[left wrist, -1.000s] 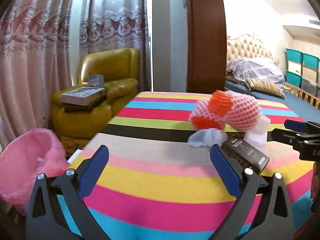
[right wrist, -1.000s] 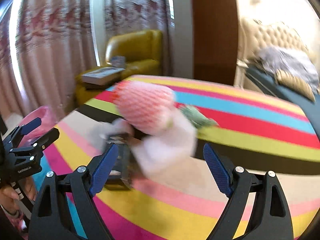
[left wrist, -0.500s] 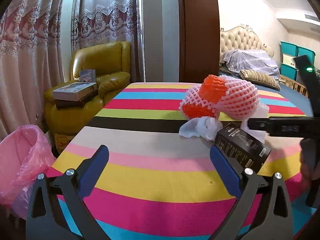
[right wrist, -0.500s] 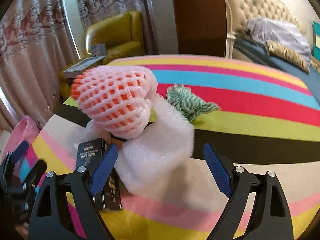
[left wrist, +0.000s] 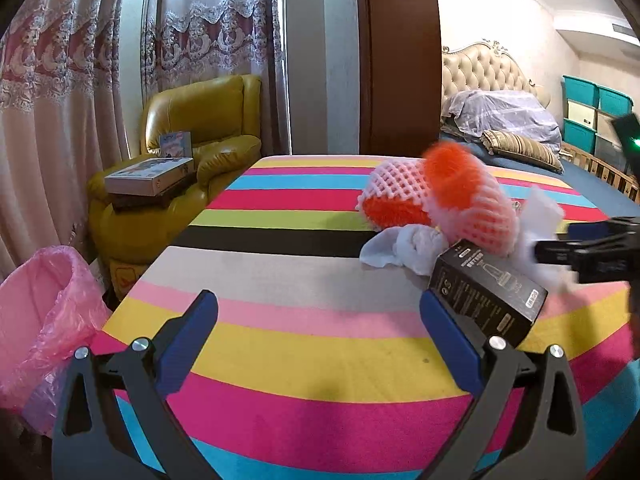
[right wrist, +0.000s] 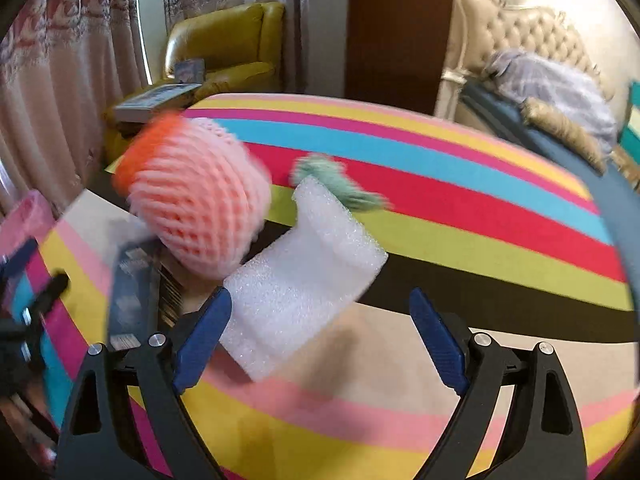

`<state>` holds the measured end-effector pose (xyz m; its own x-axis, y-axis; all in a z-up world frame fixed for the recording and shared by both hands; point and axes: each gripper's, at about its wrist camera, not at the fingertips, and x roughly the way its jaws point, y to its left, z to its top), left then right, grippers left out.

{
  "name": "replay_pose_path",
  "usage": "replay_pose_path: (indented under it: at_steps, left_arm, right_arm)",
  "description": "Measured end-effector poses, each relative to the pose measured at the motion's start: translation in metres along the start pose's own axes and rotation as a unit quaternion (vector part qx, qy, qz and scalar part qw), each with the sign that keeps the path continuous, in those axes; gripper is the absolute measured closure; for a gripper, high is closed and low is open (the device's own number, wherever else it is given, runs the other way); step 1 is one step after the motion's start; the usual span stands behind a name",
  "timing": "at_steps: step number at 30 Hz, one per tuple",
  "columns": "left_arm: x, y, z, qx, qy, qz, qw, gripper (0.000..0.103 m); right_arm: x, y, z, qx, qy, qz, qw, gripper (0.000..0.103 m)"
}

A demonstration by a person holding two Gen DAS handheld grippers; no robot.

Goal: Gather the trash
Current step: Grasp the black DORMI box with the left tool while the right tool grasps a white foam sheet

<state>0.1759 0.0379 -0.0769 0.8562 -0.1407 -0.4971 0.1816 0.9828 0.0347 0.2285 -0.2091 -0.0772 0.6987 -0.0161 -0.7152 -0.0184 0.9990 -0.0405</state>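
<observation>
A heap of trash lies on the striped table [left wrist: 304, 320]: pink and orange foam fruit nets [left wrist: 448, 200], a crumpled white tissue [left wrist: 404, 246], a black box [left wrist: 486, 294] and a white foam block [right wrist: 304, 276]. A green scrap [right wrist: 340, 184] lies behind the block. My left gripper [left wrist: 318, 332] is open and empty, with the black box just past its right finger. My right gripper [right wrist: 318, 330] is open, and the foam block lies between its fingers, close to the left one. The right gripper also shows at the right edge of the left wrist view [left wrist: 592, 248].
A bin lined with a pink bag [left wrist: 44, 312] stands on the floor left of the table. A yellow armchair [left wrist: 184, 168] with boxes on it is behind that. A bed [left wrist: 520, 144] and teal storage boxes [left wrist: 592, 112] are at the far right.
My right gripper has moved forward and down, so the foam block now lies between its fingers. My left gripper has shifted slightly; the heap sits a little further right in its view.
</observation>
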Motion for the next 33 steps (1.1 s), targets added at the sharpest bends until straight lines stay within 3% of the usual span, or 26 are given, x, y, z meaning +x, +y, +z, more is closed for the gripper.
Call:
replay_pose_path:
  at_steps: [2,5,12,14,18,21,23,33]
  left_arm:
    - [0.001,0.0,0.0,0.004,0.001,0.001,1.0,0.005]
    - [0.001,-0.001,-0.001,0.008,0.002,0.003,1.0,0.005]
    - [0.001,-0.001,-0.002,0.009,0.006,0.004,0.9999,0.005]
    - [0.001,-0.002,-0.001,0.01,0.006,0.004,0.9999,0.005]
    - [0.0,-0.001,-0.002,0.007,0.004,0.003,1.0,0.005]
    - [0.001,-0.001,-0.002,0.006,0.004,0.001,1.0,0.005]
    - [0.001,-0.001,-0.002,0.007,0.005,0.002,1.0,0.005]
    - [0.006,-0.003,0.002,0.006,0.021,0.005,0.9997,0.005]
  right_arm:
    - [-0.01,-0.015,-0.006,0.015,-0.006,-0.013,1.0,0.018]
    - [-0.012,-0.026,-0.008,0.035,-0.009,0.004,0.999,0.018]
    - [0.004,-0.018,0.0,0.097,0.003,0.038,0.995,0.018]
    - [0.009,-0.004,0.004,0.089,0.008,0.036,0.995,0.018]
    - [0.028,0.011,0.005,0.062,0.031,-0.011,0.998,0.018]
    - [0.028,0.009,-0.003,0.056,0.029,-0.002,0.998,0.022]
    - [0.018,0.006,-0.007,0.043,0.024,-0.002,0.999,0.037]
    - [-0.025,-0.042,-0.048,0.035,-0.016,0.027,0.999,0.04]
